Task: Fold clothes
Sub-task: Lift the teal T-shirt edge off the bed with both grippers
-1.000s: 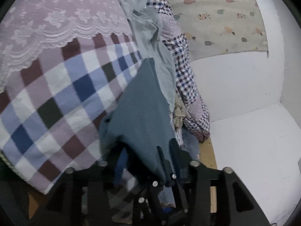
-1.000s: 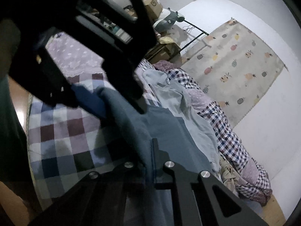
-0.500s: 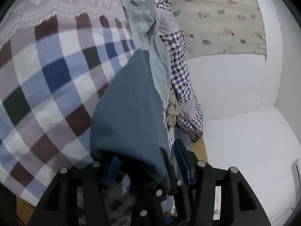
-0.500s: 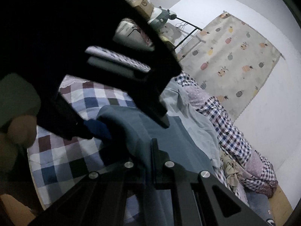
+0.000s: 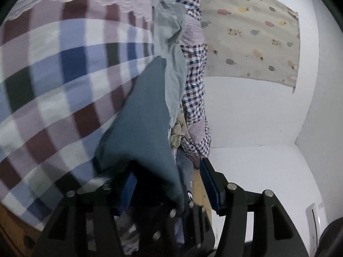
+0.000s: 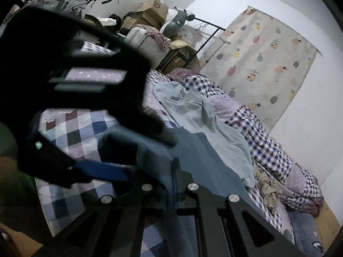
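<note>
A dark teal garment [image 5: 141, 124] hangs lifted over the checked bedspread [image 5: 64, 75]. My left gripper [image 5: 169, 182] has its jaws opening. The teal cloth drapes over the left finger and lies between the blue pads [image 5: 211, 184], with the right pad standing clear of it. In the right wrist view my right gripper [image 6: 174, 167] is shut on a fold of the teal garment [image 6: 199, 156]. The left gripper [image 6: 128, 152] looms dark just beyond it, on the same cloth. A pale blue-grey shirt [image 6: 199, 115] lies spread behind the teal garment.
A small-checked quilt [image 6: 268, 145] is bunched along the bed's right edge, with a crumpled beige cloth [image 6: 268, 188] on it. A pineapple-print hanging [image 5: 253, 36] covers the white wall. Boxes and a suitcase [image 6: 150, 15] stack past the bed's far end. Wooden floor [image 6: 328, 216] shows at right.
The left gripper's jaws have spread wider and it has rolled, so the teal cloth now hangs loose off its right pad. The right gripper has risen slightly, still holding the cloth.
</note>
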A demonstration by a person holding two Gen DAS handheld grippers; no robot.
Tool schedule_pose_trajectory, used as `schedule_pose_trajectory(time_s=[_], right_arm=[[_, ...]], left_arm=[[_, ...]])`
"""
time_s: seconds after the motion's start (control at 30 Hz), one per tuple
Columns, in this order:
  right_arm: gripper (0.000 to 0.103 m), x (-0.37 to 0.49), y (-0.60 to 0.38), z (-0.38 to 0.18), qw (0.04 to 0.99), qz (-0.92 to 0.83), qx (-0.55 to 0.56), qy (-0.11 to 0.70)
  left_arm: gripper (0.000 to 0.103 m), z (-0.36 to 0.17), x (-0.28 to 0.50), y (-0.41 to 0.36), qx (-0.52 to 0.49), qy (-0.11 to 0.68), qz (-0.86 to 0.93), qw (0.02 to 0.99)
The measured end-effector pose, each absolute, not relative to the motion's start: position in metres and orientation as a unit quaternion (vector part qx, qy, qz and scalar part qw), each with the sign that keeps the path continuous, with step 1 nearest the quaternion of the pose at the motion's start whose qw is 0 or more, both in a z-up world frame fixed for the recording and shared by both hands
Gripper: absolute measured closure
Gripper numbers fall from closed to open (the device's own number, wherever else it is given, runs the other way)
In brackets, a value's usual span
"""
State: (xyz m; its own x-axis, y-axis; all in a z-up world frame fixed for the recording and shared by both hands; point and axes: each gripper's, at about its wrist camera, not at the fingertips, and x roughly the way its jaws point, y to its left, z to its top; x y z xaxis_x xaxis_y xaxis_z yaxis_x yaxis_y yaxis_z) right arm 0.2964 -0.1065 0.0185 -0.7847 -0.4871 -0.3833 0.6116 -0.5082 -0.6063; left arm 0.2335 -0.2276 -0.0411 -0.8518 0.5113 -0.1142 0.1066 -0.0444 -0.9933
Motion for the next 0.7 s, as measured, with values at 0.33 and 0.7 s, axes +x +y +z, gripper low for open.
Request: schedule_pose_trajectory(time_s=[0.33,0.7], right_arm=[[0.101,0.296,-0.103,0.016,0.318,-0.864,0.082,0.382],[0.101,0.300,-0.105,0.005,0.327,-0.852,0.092,0.398]], left_arm=[[0.042,-0.031,0.218,-0.245,-0.254,-0.636,0.720,0.112],[0.044,-0.031,0.228,-0.259,-0.249,-0.626,0.735,0.076]])
